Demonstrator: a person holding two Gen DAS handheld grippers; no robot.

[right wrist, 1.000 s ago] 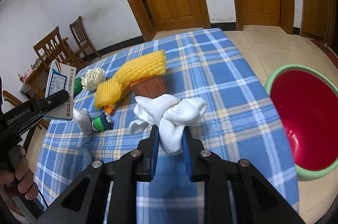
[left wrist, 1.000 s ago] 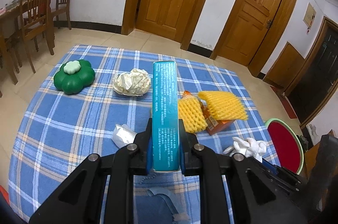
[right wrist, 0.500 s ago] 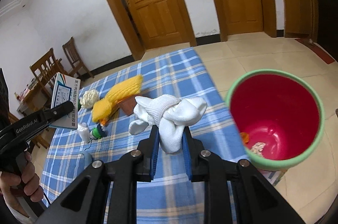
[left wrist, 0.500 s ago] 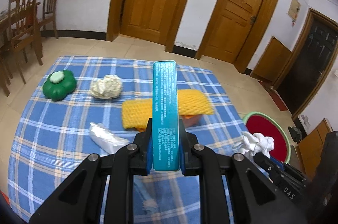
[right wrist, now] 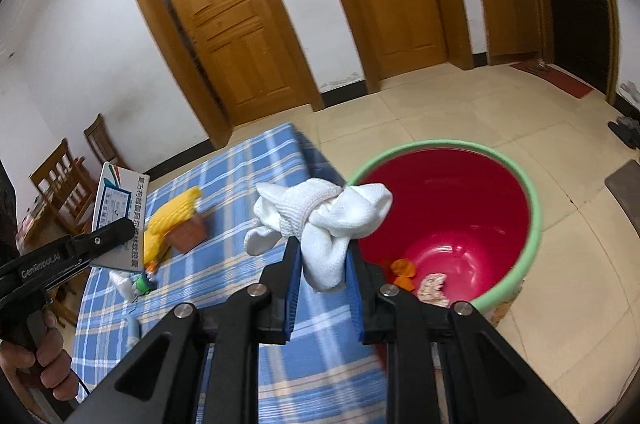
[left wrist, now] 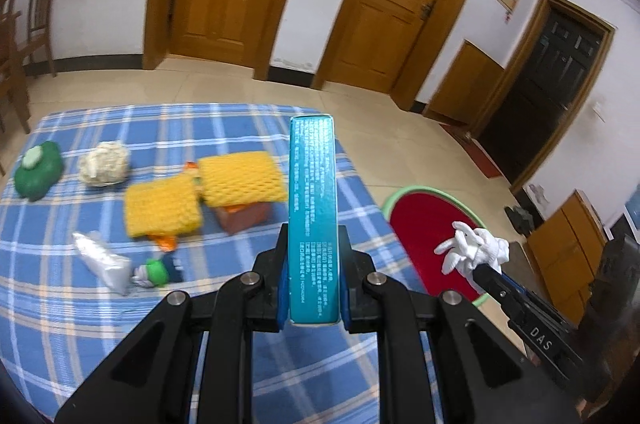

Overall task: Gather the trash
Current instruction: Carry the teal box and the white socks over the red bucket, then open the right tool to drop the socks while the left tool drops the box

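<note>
My left gripper (left wrist: 313,256) is shut on a tall teal box (left wrist: 312,192), held upright over the blue checked tablecloth (left wrist: 60,312). The same box (right wrist: 120,200) and left gripper (right wrist: 116,230) show at the left of the right wrist view. My right gripper (right wrist: 322,264) is shut on a knotted white cloth glove (right wrist: 324,220), just left of the rim of the red bin with a green rim (right wrist: 528,192). In the left wrist view the glove (left wrist: 474,250) hangs over the bin (left wrist: 424,224). Orange and pale scraps lie on the bin's bottom.
On the cloth lie two yellow foam nets (left wrist: 240,180), a brown box (left wrist: 244,216), a silver wrapper (left wrist: 102,260), a small green-capped item (left wrist: 156,270), a crumpled paper ball (left wrist: 104,164) and a green flower-shaped container (left wrist: 38,172). Wooden chairs (right wrist: 60,180) stand at the left; the bin stands on tiled floor.
Both grippers have swung right toward the bin with their loads still held. The bin has come into fuller view, and the glove now sits at its rim.
</note>
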